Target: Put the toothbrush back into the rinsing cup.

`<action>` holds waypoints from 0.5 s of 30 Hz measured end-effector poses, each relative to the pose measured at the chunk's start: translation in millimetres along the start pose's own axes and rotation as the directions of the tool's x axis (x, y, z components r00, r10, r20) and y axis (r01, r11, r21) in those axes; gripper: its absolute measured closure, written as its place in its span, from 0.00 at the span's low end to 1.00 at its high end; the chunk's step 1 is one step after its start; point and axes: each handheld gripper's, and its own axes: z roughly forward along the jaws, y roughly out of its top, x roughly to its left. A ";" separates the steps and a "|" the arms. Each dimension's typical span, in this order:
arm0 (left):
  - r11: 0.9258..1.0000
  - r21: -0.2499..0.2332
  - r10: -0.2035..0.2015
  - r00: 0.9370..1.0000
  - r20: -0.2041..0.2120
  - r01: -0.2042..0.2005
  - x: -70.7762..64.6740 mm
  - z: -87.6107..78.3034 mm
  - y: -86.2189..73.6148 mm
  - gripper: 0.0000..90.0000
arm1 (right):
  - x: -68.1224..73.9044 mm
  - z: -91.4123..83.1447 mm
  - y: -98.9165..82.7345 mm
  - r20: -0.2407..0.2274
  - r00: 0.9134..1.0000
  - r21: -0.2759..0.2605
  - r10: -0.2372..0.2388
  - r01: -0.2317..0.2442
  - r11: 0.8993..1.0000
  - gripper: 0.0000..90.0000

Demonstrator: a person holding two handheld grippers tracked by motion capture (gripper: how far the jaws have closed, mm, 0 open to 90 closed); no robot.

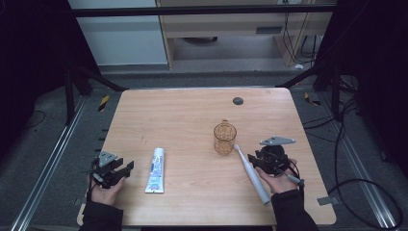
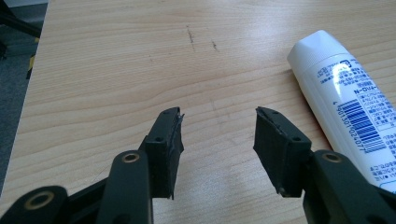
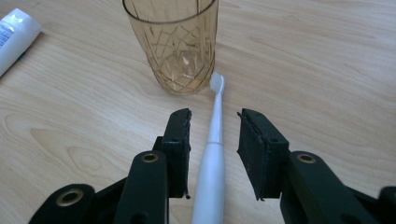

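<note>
Pale wood grain covers the counter (image 1: 192, 110), on which three items are laid out: a toothbrush (image 1: 252, 174), an amber glass (image 1: 224, 138) and a toothpaste tube (image 1: 155, 170). In the high view the toothbrush is seen lying flat at the near right, its long axis running from the brush head close beside the base of the glass back toward the person's edge of the counter. The right gripper (image 3: 214, 114) is positioned directly over this handle. In the right gripper view the white handle is seen passing between the two jaws, in line with them, with the brush head pointing away toward the glass (image 3: 173, 44). The jaws are held apart, with a gap on either side of the handle, so nothing is clamped yet. A grasp is judged to need only a lowering and a closing across the handle, since the jaws already straddle it. The left gripper (image 2: 218, 114) is held low at the near left, its jaws likewise spread and empty; the toothpaste tube (image 2: 348, 105) lies just beside its right jaw. The right hand is therefore the nearer one to the toothbrush.
</note>
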 end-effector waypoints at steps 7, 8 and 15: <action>1.000 0.002 0.003 1.000 0.008 -0.003 -0.5 1.4 0.3 0.56 | 1.1 10.6 16.5 -0.015 1.000 0.026 -0.003 0.004 1.000 0.70; 1.000 0.003 0.003 1.000 0.009 -0.003 -0.6 1.5 0.4 0.56 | 1.1 10.6 16.5 -0.015 1.000 0.026 -0.003 0.004 1.000 0.70; 1.000 0.005 0.005 1.000 0.013 -0.005 -1.4 2.9 1.4 0.56 | 3.3 28.0 23.4 -0.020 1.000 0.087 -0.009 0.010 0.996 0.71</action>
